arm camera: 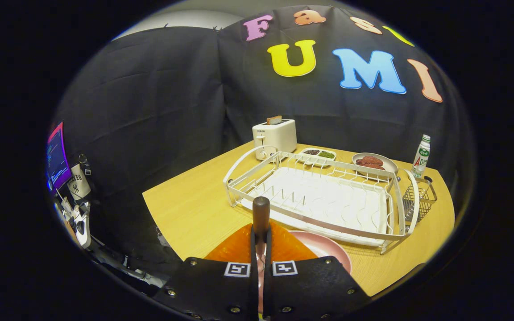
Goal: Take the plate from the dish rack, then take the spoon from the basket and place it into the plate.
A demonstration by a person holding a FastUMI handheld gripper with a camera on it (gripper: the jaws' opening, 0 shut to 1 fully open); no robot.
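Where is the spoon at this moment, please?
In the gripper view, the spoon is clamped between the fingers of the hand-held gripper, with its dark handle standing up. It is above the pink plate, in front of the white dish rack.

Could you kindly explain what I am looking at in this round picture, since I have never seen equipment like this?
The picture comes from a camera fixed on a hand-held gripper, a two-finger tool that a person carries; there is no robot arm. The camera looks forward along the two black fingers. They are closed on a spoon, whose dark handle sticks up between them, above a pink plate and something orange on the wooden table. Just beyond stands a white dish rack with a small wire basket hung on its far end. Behind the rack are a toaster, a small dish with two compartments, a plate of reddish food and a bottle.
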